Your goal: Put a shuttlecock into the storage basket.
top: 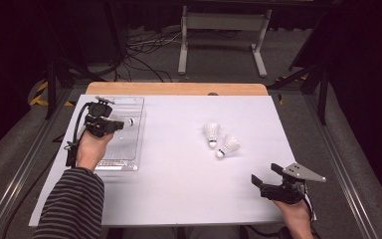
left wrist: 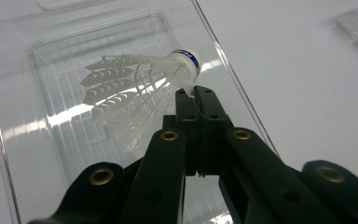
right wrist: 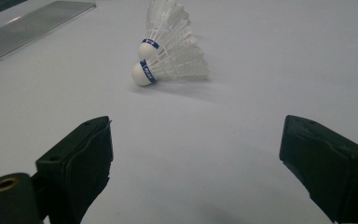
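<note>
Pinching a white shuttlecock (left wrist: pixel 144 84) by the edge of its feathered skirt, the left gripper (top: pixel 110 125) hangs over a clear plastic tray (top: pixel 135 107) at the left side of the desk (top: pixel 179 174) — its jaws are clenched tight on the skirt just beside the cork. In the left gripper view the shuttlecock lies roughly level above the tray's hollow, its blue-banded cork toward the tray's right wall and its feathers fanned out toward the left; whether it touches the tray floor I cannot tell. The hand (top: pixel 92 149) that carries this gripper comes out of a striped sleeve (top: pixel 72 204).

The right gripper (top: pixel 264 174) sits low at the near right corner of the desk, jaws spread wide with nothing between them (the white surface shows plainly in the gap in the right gripper view). Well ahead of it lie two more shuttlecocks — the nearer shuttlecock (right wrist: pixel 170 69) on its side with the cork to the left, the farther shuttlecock (right wrist: pixel 163 28) just behind and touching it, both well apart from the tray.
</note>
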`<state>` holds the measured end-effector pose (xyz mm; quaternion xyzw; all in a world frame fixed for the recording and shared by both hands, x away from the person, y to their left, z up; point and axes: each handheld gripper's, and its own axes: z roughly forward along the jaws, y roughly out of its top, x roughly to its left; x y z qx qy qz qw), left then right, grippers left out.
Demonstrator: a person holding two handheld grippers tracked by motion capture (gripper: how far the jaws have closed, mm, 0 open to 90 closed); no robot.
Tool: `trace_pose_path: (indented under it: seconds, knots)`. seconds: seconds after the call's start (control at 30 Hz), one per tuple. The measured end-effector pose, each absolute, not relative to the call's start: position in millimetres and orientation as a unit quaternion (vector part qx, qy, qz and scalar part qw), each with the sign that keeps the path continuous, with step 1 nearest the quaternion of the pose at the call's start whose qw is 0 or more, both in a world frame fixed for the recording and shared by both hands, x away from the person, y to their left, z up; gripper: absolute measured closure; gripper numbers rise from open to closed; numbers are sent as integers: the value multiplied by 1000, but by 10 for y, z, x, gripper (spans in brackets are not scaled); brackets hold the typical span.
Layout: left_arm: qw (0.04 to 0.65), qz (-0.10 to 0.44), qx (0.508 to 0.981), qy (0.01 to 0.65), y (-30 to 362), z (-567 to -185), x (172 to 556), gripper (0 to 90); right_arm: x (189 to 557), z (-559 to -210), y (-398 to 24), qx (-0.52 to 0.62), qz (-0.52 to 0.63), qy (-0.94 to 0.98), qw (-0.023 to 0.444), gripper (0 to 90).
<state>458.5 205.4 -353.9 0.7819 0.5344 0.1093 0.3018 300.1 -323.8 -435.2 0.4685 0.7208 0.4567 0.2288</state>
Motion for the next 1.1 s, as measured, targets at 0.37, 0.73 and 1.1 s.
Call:
trace_pose_path:
  seconds: [0.37, 0.73, 1.1]
  knots:
    - [276, 101, 787, 542, 2011, -3663, 4685, 894, 3002, -4353, -3239, 468, 457, 721, 229, 101]
    - [264, 86, 790, 547, 1987, -3764, 4727, 892, 3003, -4353, -3232, 467, 457, 722, 228, 100]
    - [256, 77, 791, 551, 1924, -3877, 4770, 891, 3000, -4352, -3235, 467, 457, 722, 228, 100]
